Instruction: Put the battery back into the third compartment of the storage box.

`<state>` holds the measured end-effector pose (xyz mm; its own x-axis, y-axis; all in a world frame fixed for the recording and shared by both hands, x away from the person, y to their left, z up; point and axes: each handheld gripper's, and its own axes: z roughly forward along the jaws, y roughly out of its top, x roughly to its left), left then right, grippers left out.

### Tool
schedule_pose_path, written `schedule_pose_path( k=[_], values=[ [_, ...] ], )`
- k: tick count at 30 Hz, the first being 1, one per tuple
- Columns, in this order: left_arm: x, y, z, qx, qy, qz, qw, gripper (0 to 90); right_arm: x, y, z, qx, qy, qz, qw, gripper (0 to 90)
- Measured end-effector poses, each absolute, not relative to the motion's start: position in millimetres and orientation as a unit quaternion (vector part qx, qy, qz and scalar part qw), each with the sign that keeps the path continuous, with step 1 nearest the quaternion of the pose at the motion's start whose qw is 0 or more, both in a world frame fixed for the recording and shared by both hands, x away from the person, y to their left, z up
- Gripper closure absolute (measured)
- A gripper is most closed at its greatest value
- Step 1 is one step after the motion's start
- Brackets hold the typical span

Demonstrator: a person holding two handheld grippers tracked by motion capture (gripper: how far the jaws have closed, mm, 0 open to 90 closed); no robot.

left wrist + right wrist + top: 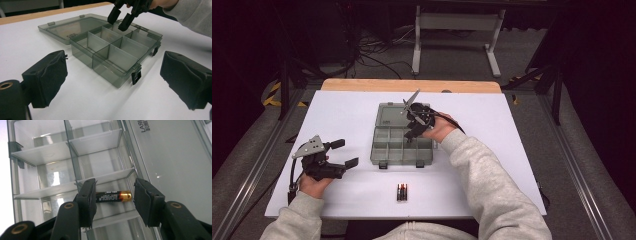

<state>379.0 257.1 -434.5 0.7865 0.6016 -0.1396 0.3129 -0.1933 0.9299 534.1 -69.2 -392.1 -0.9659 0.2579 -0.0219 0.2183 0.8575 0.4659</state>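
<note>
On the white surface (pixel 347 115) we see spare batteries (pixel 402 192) nearest us. Our left claw (pixel 343 153) rests beside them, jaws wide apart and empty. Farther off, our right claw (pixel 113 200) hangs over the open box (pixel 403 142), jaws apart around a battery (pixel 113 196) lying in a compartment, unclamped.

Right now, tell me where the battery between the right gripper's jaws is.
In the right gripper view, the battery lies between the right gripper's jaws, over a compartment of the open organizer box beside its lid.
</note>
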Motion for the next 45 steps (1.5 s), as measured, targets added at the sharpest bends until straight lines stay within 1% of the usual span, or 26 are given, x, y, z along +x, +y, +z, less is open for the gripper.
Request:
schedule_pose_path(
  k=[6, 9, 12, 17, 20, 26, 33, 45],
  values=[
    [379, 257, -435, 0.763, 0.300, 0.131, 0.558, 7.7, 535, -70, -392, 0.125, 0.962, 0.241, 0.042, 52.3],
    [379, 257, -435, 0.762, 0.301, 0.128, 0.559, 7.7, 534, -70, -390, 0.123, 0.961, 0.245, 0.046, 50.5],
    [379, 258, -435, 0.762, 0.301, 0.128, 0.560, 7.7, 532, -72, -386, 0.124, 0.958, 0.254, 0.047, 46.8],
    [379, 258, -435, 0.763, 0.301, 0.128, 0.558, 7.7, 523, -73, -374, 0.120, 0.953, 0.271, 0.056, 35.2],
    [379, 258, -435, 0.763, 0.300, 0.126, 0.558, 7.7, 512, -73, -366, 0.111, 0.952, 0.280, 0.059, 26.2],
    [380, 258, -435, 0.765, 0.298, 0.131, 0.555, 7.5, 488, -75, -356, 0.091, 0.950, 0.291, 0.065, 14.7],
    [379, 258, -435, 0.764, 0.300, 0.130, 0.556, 7.4, 465, -79, -349, 0.079, 0.950, 0.296, 0.067, 11.4],
    [379, 258, -435, 0.764, 0.300, 0.130, 0.556, 7.3, 441, -79, -351, 0.061, 0.951, 0.296, 0.062, 10.1]
  ],
)
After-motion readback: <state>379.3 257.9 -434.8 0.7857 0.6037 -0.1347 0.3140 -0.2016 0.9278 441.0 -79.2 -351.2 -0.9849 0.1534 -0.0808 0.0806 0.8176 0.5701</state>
